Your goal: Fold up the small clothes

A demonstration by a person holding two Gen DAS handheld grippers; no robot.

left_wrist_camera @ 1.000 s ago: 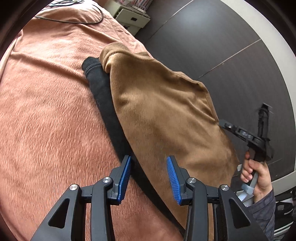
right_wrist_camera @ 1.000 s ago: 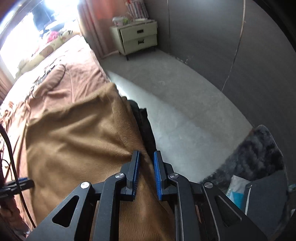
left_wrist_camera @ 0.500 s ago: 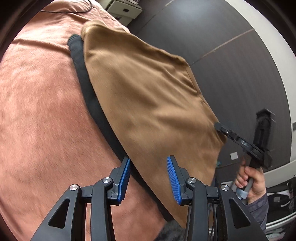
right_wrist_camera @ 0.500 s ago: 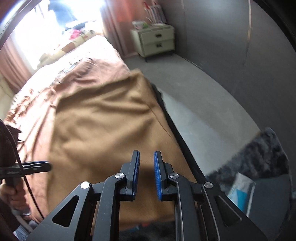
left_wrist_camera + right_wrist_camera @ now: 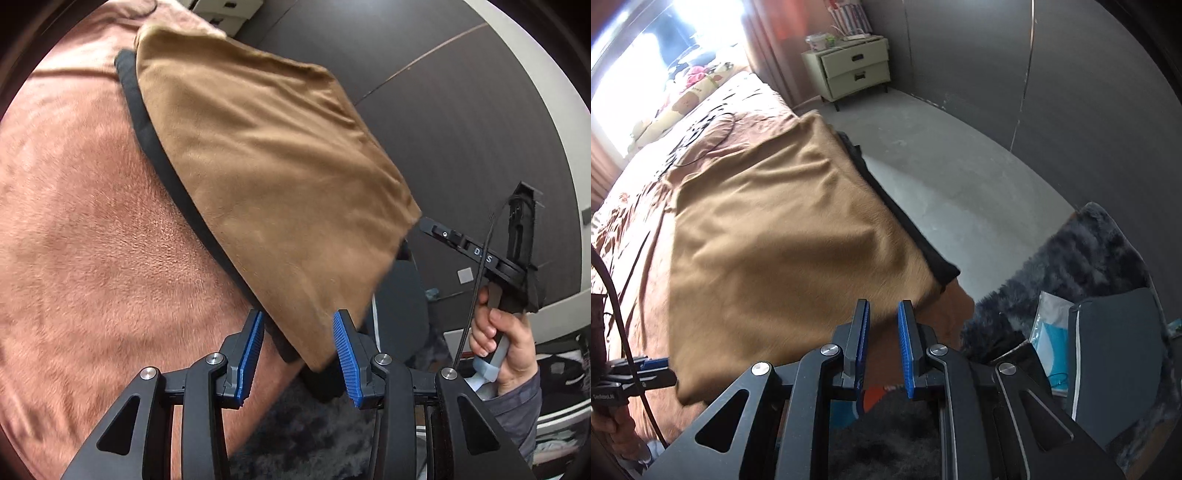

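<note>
Both grippers have slid back along the bed edge, tan soft cloth garment (image 5: 273,192) now stretched nearer, its corner at the left gripper (image 5: 298,356). Left jaws stand part spread, cloth corner between the blue pads; pressing or not, cannot tell. Right gripper (image 5: 884,343) jaws nearly together, gap empty, cloth edge just past at 12. Garment's black trim (image 5: 173,177) at 10, lying on rust-pink fleece bedspread (image 5: 74,258). Cream bedside drawer cabinet (image 5: 855,70) far at 12.
</note>
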